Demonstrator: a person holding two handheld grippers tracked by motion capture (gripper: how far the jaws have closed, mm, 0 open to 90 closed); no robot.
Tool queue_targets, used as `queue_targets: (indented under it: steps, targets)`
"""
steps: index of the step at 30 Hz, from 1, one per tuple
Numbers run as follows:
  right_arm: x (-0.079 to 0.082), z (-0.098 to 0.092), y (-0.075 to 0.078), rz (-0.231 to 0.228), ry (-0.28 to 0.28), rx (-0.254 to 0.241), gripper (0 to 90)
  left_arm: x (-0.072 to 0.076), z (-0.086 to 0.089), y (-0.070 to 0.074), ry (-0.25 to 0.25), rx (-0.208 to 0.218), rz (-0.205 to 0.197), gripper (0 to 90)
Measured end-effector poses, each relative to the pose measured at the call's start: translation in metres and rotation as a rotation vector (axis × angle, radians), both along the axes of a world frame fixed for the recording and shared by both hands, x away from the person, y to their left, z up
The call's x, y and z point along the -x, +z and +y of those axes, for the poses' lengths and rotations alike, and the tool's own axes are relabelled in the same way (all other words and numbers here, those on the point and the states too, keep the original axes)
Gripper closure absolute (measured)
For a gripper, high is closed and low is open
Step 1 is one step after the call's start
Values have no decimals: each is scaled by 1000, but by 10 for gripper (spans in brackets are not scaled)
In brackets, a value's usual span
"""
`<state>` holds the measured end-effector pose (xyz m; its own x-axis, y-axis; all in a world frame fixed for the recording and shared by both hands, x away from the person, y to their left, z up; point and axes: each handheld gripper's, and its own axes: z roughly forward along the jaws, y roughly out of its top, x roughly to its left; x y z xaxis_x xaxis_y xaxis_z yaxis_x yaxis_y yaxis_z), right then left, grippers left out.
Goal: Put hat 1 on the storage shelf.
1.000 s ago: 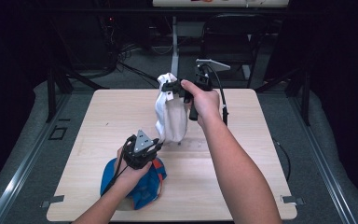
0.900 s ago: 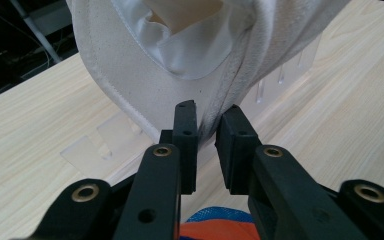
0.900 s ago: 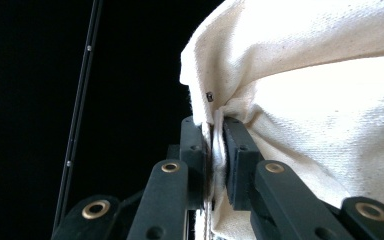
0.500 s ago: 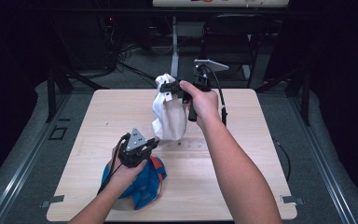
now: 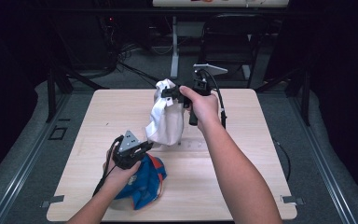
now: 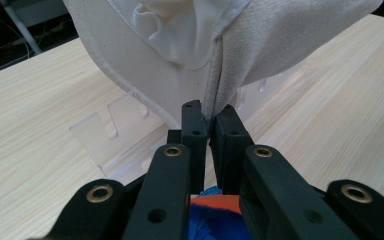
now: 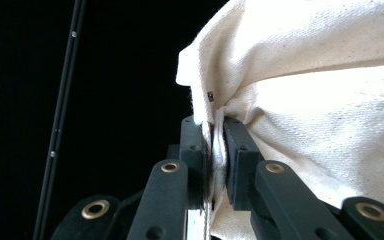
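A white cloth bag [image 5: 164, 119] hangs above the middle of the wooden table [image 5: 242, 158]. My right gripper [image 5: 168, 92] is shut on its top edge and holds it up; in the right gripper view the cream fabric [image 7: 320, 95] is pinched at my right gripper [image 7: 214, 131]. My left gripper [image 5: 145, 145] is shut on the bag's lower corner; in the left gripper view the seam of the bag [image 6: 180, 55] is caught at my left gripper [image 6: 209, 115]. A blue and orange cloth [image 5: 142, 184] lies under the left hand.
A clear plastic rack [image 6: 115, 132] stands on the table under the bag. Behind the table are a black chair [image 5: 233, 42], a white post [image 5: 174, 46] and cables on the floor. Metal rails run along the table's left and right sides.
My left gripper has moved up and right from the blue cloth to the bag's lower corner and closed on it. The right gripper holds the bag's top much as before.
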<state>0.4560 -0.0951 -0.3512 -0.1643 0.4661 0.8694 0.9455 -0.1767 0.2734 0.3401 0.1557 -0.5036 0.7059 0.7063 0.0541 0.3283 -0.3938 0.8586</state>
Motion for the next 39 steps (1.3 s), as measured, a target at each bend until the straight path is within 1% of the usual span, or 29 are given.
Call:
queue_targets:
  steps: [2, 4, 5, 6, 8, 10, 11, 13, 15, 16, 17, 18, 20, 23, 24, 26, 27, 28, 29, 30, 31, 32, 33, 35, 36, 39]
  targets:
    - [0, 0, -2, -4, 1, 5, 802, 0, 1, -1, 6, -1, 8, 856]
    - [0, 0, -3, -4, 4, 20, 783, 0, 3, -2, 17, 9, 9, 857]
    - [1, 0, -3, -3, 5, 21, 781, 0, 4, -2, 21, 8, 18, 858]
    - [1, -1, -4, -4, 10, 22, 777, 0, 4, -4, 23, 15, 16, 858]
    - [1, -1, -4, -5, 6, 27, 766, 0, 6, -5, 25, 16, 20, 859]
    - [2, -1, -4, -10, 13, 34, 742, 1, 8, -6, 22, 8, 30, 859]
    - [2, -2, -4, -10, 21, 41, 734, 0, 9, -7, 18, 12, 30, 860]
    - [4, -2, -3, -15, 27, 42, 725, -1, 11, -10, 20, 3, 56, 860]
    - [5, -3, -2, -24, 31, 53, 714, -3, 11, -15, 21, -6, 74, 860]
    - [6, -4, -1, -21, 29, 54, 710, -3, 11, -17, 22, -13, 82, 860]
    - [7, -4, -1, -24, 26, 51, 706, -3, 12, -18, 28, 1, 81, 860]
    - [7, -6, -1, -29, 28, 53, 703, -3, 12, -18, 28, 1, 84, 860]
    - [9, -8, 1, -38, 25, 60, 693, -2, 11, -18, 29, 1, 78, 860]
    - [11, -13, 3, -67, 12, 82, 671, -2, 11, -18, 32, 1, 80, 858]
    - [12, -16, 3, -73, 16, 93, 664, -2, 11, -18, 35, 0, 82, 856]
    - [14, -21, 3, -103, 4, 119, 643, -1, 11, -18, 34, -2, 83, 852]
    - [14, -21, 3, -103, 4, 119, 643, -1, 11, -17, 35, -7, 87, 852]
    - [17, -26, 3, -125, -7, 156, 632, -1, 10, -18, 40, -3, 80, 844]
    - [17, -26, 3, -125, -7, 156, 632, 0, 10, -17, 43, -7, 77, 844]
    - [18, -29, 3, -138, -11, 164, 628, 0, 11, -17, 45, -7, 77, 838]
    - [21, -34, 3, -152, -12, 183, 623, 2, 12, -15, 48, -5, 77, 816]
    - [22, -35, 3, -165, -13, 195, 621, 3, 13, -15, 47, 8, 71, 807]
    - [24, -38, 3, -175, -15, 215, 619, 5, 15, -13, 42, 8, 77, 790]
    - [28, -42, 3, -202, -29, 252, 616, 8, 19, -12, 48, 13, 71, 775]
    - [30, -44, 4, -212, -37, 268, 615, 10, 21, -12, 46, 24, 71, 773]
    - [35, -53, 3, -231, -41, 304, 609, 14, 30, -10, 55, 31, 75, 759]
